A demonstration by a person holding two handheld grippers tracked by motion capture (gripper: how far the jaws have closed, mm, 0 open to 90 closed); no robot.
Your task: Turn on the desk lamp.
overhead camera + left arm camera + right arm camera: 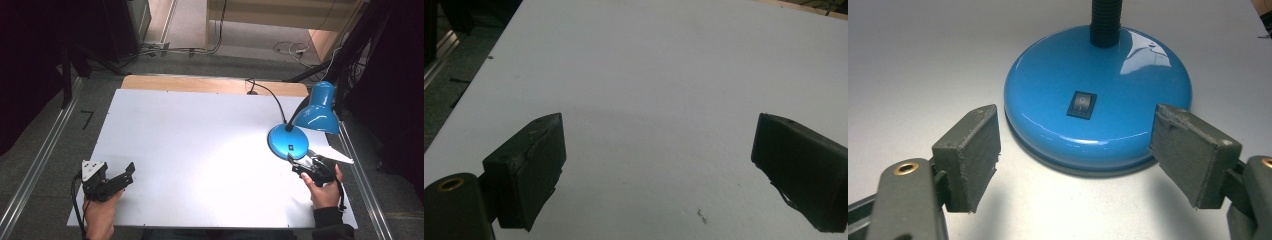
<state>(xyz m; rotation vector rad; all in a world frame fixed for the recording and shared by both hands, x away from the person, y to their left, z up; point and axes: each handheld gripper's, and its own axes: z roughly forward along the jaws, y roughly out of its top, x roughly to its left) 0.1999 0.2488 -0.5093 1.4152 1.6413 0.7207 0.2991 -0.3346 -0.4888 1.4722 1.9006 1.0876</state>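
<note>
The glossy blue metal desk lamp [302, 131] sits at the white table's [200, 150] right edge, its shade's inside hidden from above and its black ribbed neck [1105, 22] cut off in the right gripper view. The right gripper [302, 163] reaches in low, jaws spread wide either side of the round base [1098, 95] (not touching), black rocker switch [1081, 104] facing it. The left gripper [125, 176] rests far left, wide open, holding nothing.
</note>
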